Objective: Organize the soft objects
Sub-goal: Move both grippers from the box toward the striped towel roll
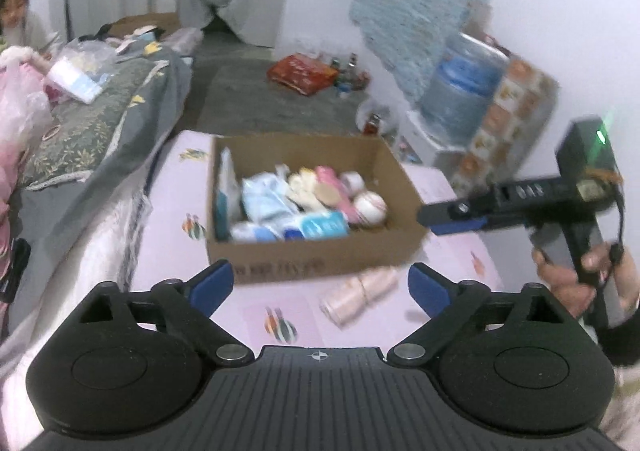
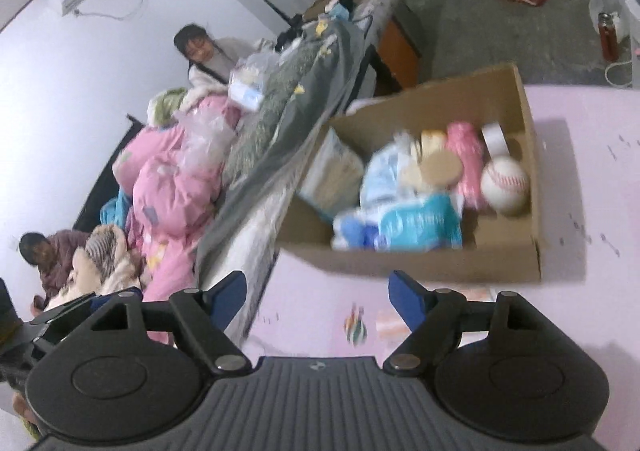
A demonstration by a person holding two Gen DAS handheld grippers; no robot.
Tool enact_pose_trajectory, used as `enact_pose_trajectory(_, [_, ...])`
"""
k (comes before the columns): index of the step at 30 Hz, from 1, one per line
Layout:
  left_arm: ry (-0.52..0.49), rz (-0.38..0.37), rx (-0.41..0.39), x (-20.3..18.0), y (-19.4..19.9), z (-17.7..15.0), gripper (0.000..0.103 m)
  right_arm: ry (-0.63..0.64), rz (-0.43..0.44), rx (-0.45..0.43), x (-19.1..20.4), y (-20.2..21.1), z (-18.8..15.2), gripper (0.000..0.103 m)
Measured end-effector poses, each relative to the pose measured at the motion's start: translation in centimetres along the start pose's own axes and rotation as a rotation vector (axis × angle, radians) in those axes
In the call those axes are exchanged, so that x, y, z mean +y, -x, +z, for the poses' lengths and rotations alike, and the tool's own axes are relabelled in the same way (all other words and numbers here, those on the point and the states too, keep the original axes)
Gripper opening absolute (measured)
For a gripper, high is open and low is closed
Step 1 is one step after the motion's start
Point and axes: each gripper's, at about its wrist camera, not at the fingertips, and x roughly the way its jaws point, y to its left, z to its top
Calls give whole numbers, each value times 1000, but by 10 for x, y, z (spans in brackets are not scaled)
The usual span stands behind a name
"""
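Note:
A cardboard box point(image 1: 312, 257) point(image 2: 400, 263) stands on the pink table cover point(image 1: 172, 211) point(image 2: 592, 251). Inside lie blue tissue packs point(image 1: 320, 225) point(image 2: 416, 219), a white baseball point(image 1: 370, 207) point(image 2: 505, 183), a pink soft item point(image 1: 336, 187) point(image 2: 466, 155) and a tape roll point(image 2: 494, 137). A pale pink pack point(image 1: 360, 293) point(image 2: 394, 321) lies on the cover just before the box. My left gripper point(image 1: 320, 287) hovers above it, open and empty. My right gripper point(image 2: 318, 297) is open and empty too, short of the box's front wall; from the left wrist it shows side-on at the box's right corner point(image 1: 452, 215).
A bed with a grey quilt point(image 1: 100, 123) point(image 2: 304, 119) and pink bags point(image 2: 172, 187) runs along the table's left. One person point(image 1: 16, 11) point(image 2: 200, 47) sits behind it, another point(image 2: 36, 251) lower left. A water bottle point(image 1: 464, 91) and red bag point(image 1: 302, 73) stand beyond.

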Motion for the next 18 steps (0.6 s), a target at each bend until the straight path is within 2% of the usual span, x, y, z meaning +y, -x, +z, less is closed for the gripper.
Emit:
enact_pose_trajectory(4, [-85,2,52,-34,-20,-35,97,-4,-47,47,-9,-3,-20,62])
enact_pose_trajectory(9, [-198,68,85,-75,-69,-73,96,-10,-102,102,-26,-16,-27,62])
enact_pose_trajectory(14, [-268,169,25,-99,-114,-98,96,-8,-173,154,-44,-37,-23,62])
enact_pose_trajectory(18, [-384,295,-13,-112,-152,-110,94,-40,-224,192,-64,-57,-16,62])
